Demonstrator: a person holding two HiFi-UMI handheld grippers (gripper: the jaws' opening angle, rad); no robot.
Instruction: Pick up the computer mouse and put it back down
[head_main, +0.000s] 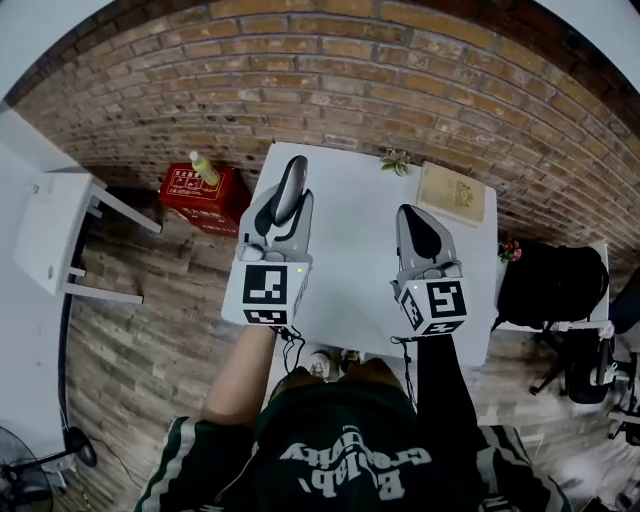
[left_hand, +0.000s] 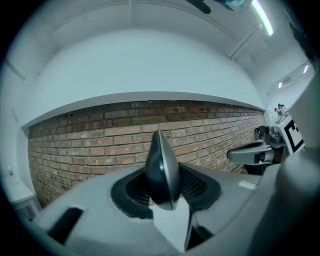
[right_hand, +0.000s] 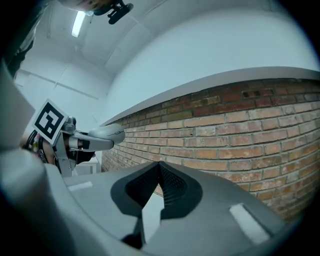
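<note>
While computer mouse (left_hand: 162, 170) stands on edge, clamped in left gripper (head_main: 287, 205) over the far-left of the white table (head_main: 350, 270) | right gripper (right_hand: 159, 167): jaws together, empty, level alongside | judgement: pick-up done, set-down pending.

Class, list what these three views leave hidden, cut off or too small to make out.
The dark grey computer mouse: edge-on in the left gripper view, its sides covered by the left gripper.
The tan flat item: book or box unclear, too small, head view.
The red box: white print too small, head view.
</note>
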